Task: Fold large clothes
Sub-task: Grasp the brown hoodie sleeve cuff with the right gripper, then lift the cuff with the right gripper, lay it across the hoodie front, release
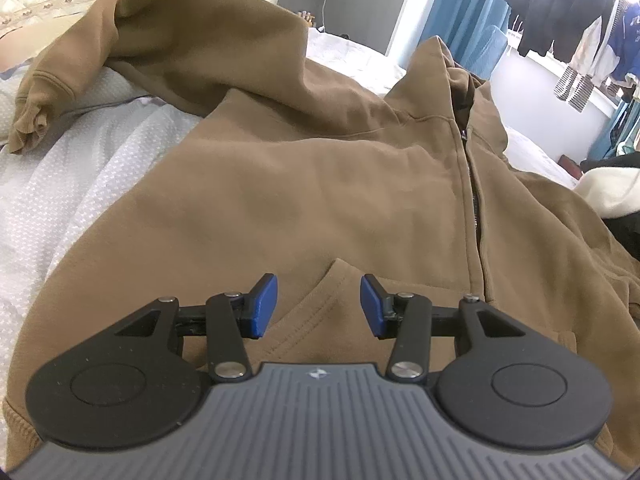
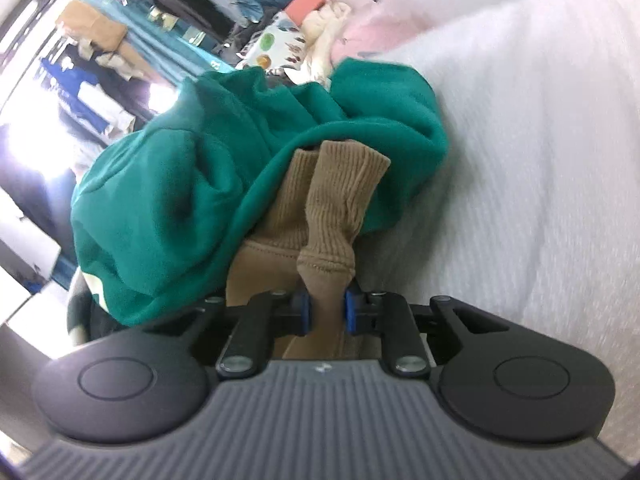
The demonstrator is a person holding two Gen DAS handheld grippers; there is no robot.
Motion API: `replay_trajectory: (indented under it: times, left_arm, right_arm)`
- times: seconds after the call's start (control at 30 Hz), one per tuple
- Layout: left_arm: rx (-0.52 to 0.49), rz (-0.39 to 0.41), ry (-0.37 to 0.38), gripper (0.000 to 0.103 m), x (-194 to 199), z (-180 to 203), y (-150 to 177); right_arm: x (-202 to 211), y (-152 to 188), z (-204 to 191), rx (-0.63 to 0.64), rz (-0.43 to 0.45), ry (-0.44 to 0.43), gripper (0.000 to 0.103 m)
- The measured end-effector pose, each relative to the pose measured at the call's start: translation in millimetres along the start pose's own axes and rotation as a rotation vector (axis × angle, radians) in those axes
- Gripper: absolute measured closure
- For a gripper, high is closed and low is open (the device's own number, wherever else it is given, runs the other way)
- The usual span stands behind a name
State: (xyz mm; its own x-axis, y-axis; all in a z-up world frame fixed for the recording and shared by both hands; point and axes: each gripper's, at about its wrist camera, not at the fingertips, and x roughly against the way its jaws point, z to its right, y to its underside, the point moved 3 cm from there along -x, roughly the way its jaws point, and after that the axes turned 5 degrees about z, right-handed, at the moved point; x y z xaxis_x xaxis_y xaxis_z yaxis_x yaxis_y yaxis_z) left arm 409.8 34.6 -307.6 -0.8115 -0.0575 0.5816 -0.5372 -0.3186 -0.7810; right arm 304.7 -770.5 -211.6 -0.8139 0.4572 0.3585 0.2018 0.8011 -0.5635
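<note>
Right gripper (image 2: 326, 312) pinching tan ribbed cuff (image 2: 332, 216); left gripper (image 1: 318, 306) spread, tilted down over hoodie (image 1: 280, 184).

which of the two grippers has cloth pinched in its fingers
The right gripper: its blue fingers press on the tan ribbed cuff. The left gripper stands open over the tan hoodie, nothing between its fingers.

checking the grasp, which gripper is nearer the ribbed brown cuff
Right. The right gripper has its jaws shut on the ribbed brown cuff. The left gripper hovers open over the jacket's front pocket, away from it.
</note>
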Motion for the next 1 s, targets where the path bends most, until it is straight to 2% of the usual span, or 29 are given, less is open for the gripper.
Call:
replay_trajectory:
  times: [0.07, 0.2, 0.3, 0.43, 0.53, 0.63, 0.73, 0.9, 1.0]
  left_arm:
    - [-0.003, -0.001, -0.009, 0.051, 1.6, -0.1, -1.0]
    - [-0.008, -0.005, -0.004, 0.051, 5.6, 0.3, -3.5]
    - [-0.001, -0.007, 0.02, 0.051, 9.2, -0.4, -4.6]
    - [0.015, 0.0, 0.06, 0.051, 15.7, -1.4, -6.0]
    - [0.015, 0.008, 0.084, 0.051, 22.3, -1.7, -6.6]
    - [0.017, 0.014, 0.108, 0.051, 29.0, -2.4, -7.1]
    - [0.038, 0.023, 0.118, 0.051, 33.1, -5.4, -11.1]
    - [0.088, 0.04, 0.137, 0.051, 40.3, -13.3, -20.6]
    - [0.106, 0.054, 0.142, 0.051, 46.2, -19.9, -27.3]
  right_arm:
    - [6.9, -4.2, -5.4, 0.001, 0.005, 0.018, 0.084]
    - [18.0, -8.5, -21.0, 0.081, -0.005, 0.062, 0.084]
    - [30.6, -5.9, -23.4, 0.121, -0.037, 0.137, 0.084]
    - [59.1, -0.3, -16.5, 0.111, -0.077, 0.225, 0.084]
    - [80.8, 9.4, -6.2, 0.088, -0.086, 0.238, 0.085]
    - [106.3, 12.3, -12.8, 0.114, -0.041, 0.192, 0.086]
    - [123.8, 0.8, -43.6, 0.134, 0.012, 0.102, 0.086]
    - [162.9, -17.6, -150.6, 0.31, 0.115, -0.085, 0.087]
    - [190.9, -12.9, -222.1, 0.414, 0.157, -0.209, 0.087]
